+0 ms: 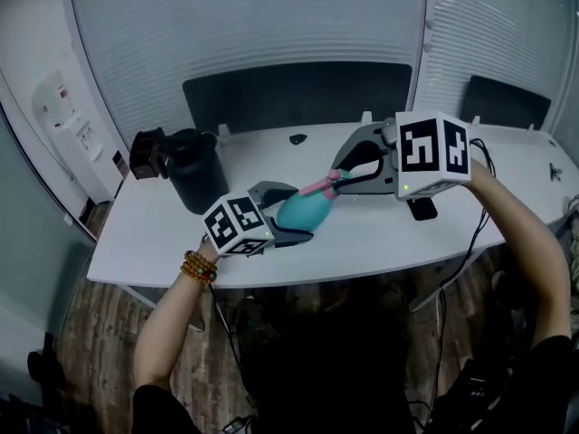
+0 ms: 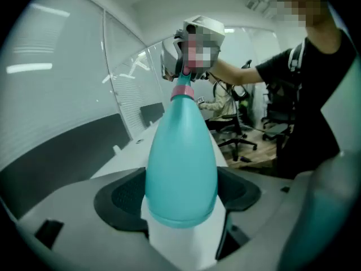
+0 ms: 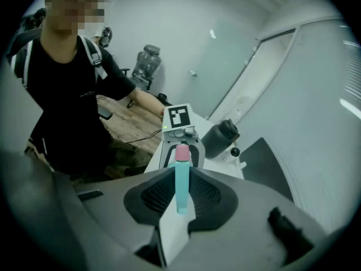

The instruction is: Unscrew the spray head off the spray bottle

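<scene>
Grip is established at both ends, and the step in hand is judged to be the start of unscrewing. The left gripper (image 2: 181, 195) has its jaws clamped on the wide lower body of the spray bottle (image 1: 298, 211). The bottle is held tilted above the front half of the table (image 1: 362, 235), clear of its surface, with its neck rising toward the table's right end. The right gripper (image 3: 179, 193) has its jaws closed on the slim spray head (image 3: 181, 174), pads pressing its two sides. No gap shows at the neck, so no loosening can be confirmed. The next move calls for the right gripper to turn the head about the bottle's long axis while the left gripper holds the body against rotation. The smooth taper may slip in the pads. The bottle is teal, opaque, teardrop-shaped and unmarked, narrowing to a pink collar (image 2: 181, 92). The head is a narrow teal piece.
</scene>
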Demonstrator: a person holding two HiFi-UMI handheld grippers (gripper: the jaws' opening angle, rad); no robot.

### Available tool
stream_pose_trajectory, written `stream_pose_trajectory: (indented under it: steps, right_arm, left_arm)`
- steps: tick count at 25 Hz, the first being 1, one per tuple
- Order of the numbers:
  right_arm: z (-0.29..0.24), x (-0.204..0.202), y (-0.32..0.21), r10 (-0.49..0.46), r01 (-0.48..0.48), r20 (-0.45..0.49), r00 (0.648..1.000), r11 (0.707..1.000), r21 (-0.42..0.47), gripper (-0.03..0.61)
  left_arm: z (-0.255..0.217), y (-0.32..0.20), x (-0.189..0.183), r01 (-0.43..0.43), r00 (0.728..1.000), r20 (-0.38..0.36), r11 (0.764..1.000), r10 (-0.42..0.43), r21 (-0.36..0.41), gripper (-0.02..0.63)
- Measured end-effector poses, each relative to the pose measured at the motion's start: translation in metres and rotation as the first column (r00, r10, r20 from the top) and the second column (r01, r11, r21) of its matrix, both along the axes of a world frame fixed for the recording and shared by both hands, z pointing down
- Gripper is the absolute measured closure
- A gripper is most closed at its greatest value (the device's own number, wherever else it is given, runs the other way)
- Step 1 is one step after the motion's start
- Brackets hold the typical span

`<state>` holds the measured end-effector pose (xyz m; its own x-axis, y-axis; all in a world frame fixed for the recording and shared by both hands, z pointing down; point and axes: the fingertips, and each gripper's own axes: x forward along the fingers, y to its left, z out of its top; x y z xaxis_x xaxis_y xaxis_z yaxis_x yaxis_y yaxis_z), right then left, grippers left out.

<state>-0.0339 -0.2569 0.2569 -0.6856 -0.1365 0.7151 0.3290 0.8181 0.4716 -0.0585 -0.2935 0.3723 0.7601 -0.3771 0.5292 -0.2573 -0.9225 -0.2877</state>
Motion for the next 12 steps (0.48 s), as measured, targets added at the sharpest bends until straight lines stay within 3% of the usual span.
stream_pose_trajectory:
  steps: [3,5,7,10,12]
  right_arm:
    - [0.003,0.008,0.026,-0.125,0.127,-0.090,0.988,0.992,0.010,0.509]
    - [0.002,0.013,0.048,-0.222,0.226,-0.132,0.966,0.974,0.015,0.509]
    - [-0.002,0.014,0.073,-0.313,0.317,-0.139,0.939,0.948,0.003,0.509]
    - [-0.009,0.011,0.103,-0.409,0.412,-0.131,0.903,0.911,-0.007,0.509]
    - [-0.011,0.008,0.112,-0.431,0.437,-0.151,0.890,0.900,0.008,0.509]
  left_arm:
    - [0.003,0.031,0.010,-0.163,0.986,-0.056,0.977,0.157,-0.135,0.233]
    - [0.004,0.058,0.017,-0.301,0.953,-0.109,0.927,0.283,-0.224,0.233]
    - [0.003,0.091,0.022,-0.445,0.895,-0.183,0.836,0.407,-0.320,0.233]
    - [-0.001,0.131,0.022,-0.601,0.799,-0.291,0.670,0.527,-0.436,0.233]
    - [-0.003,0.142,0.020,-0.643,0.763,-0.322,0.610,0.560,-0.464,0.233]
